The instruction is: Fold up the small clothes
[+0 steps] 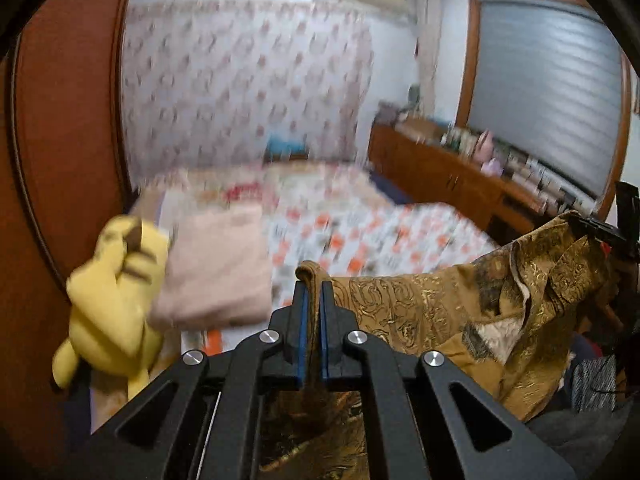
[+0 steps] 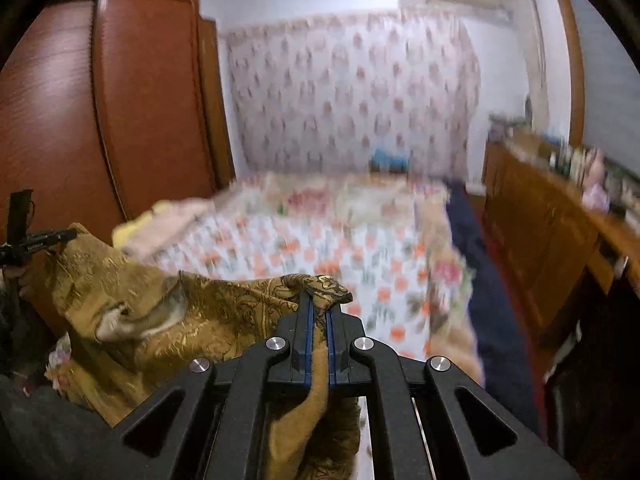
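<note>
Left gripper (image 1: 314,300) clamped tight on one edge of the gold-patterned garment (image 1: 460,308); right gripper (image 2: 318,312) pinched shut on another edge. Garment hangs stretched between the two, lifted above the bed, pale fuzzy lining showing at a fold. Below and beyond: bed (image 1: 360,232) with orange-and-white floral cover. Folded pink cloth (image 1: 220,268) lies on its left side, yellow plush toy (image 1: 112,300) just beside that. Reddish wooden wardrobe (image 2: 120,100) left, low wooden cabinet (image 1: 440,172) right with blurred clutter on top. Floral curtain (image 2: 352,92) at far wall.
</note>
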Action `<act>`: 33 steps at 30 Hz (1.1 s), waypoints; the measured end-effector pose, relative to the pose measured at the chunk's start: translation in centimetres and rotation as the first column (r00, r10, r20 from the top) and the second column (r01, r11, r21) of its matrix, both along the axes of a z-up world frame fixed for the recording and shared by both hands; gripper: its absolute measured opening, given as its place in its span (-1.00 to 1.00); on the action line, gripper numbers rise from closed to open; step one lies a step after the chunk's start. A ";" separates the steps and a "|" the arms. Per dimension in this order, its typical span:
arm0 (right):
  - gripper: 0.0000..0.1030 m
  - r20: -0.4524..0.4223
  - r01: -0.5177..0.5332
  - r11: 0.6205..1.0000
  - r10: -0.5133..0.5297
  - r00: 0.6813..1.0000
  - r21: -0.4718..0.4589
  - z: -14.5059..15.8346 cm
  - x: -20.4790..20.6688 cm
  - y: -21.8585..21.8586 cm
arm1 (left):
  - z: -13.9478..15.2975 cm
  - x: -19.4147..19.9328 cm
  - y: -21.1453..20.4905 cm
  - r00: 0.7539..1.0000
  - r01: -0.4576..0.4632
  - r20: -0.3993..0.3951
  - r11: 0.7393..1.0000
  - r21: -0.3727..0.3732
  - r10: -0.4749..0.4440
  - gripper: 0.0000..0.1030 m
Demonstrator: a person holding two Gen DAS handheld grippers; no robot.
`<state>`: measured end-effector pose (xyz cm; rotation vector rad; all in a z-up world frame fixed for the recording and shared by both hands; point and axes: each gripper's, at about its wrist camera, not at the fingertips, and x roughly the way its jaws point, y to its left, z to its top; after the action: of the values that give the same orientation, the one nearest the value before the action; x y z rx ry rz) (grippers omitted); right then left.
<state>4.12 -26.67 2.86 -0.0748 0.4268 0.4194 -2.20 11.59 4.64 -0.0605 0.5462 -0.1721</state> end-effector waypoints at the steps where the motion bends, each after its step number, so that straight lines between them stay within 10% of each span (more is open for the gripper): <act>1: -0.91 0.037 -0.001 1.000 0.001 0.999 -0.001 1.7 -0.8 0.0 | 1.8 -0.3 -0.2 0.999 -0.002 0.036 1.000 0.005 0.002 -0.89; 9: -0.91 0.238 0.008 0.999 0.003 0.971 -0.044 12.6 -3.5 0.2 | 10.8 1.3 0.5 0.976 -0.040 0.214 0.999 0.025 0.034 -0.89; 14: -0.91 0.204 0.067 0.994 -0.049 0.978 -0.085 15.0 2.8 0.7 | 11.9 9.5 1.6 0.978 -0.109 0.188 0.991 0.076 0.093 -0.89; 20: -0.88 0.165 0.152 0.973 -0.123 0.979 -0.177 11.8 13.2 4.7 | 7.4 19.8 4.2 0.979 -0.188 0.091 0.979 0.084 0.180 -0.79; 23: -0.36 0.024 0.181 0.963 -0.180 0.983 -0.201 7.6 17.2 6.5 | 2.7 21.9 4.7 0.983 -0.179 -0.033 0.983 0.047 0.180 -0.37; 29: -0.07 -0.114 0.166 0.963 -0.194 0.974 -0.212 0.5 18.6 7.2 | -2.9 20.0 3.6 0.983 -0.132 -0.117 0.989 0.062 0.139 0.51; 33: -0.07 -0.149 0.120 0.975 -0.148 0.978 -0.186 -0.9 17.8 7.3 | -4.3 18.2 2.2 0.983 -0.111 -0.134 0.988 0.106 0.124 0.52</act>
<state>21.90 -19.35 2.01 -0.1829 0.6259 0.2540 15.96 13.75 0.32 -0.0086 0.6885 -0.0253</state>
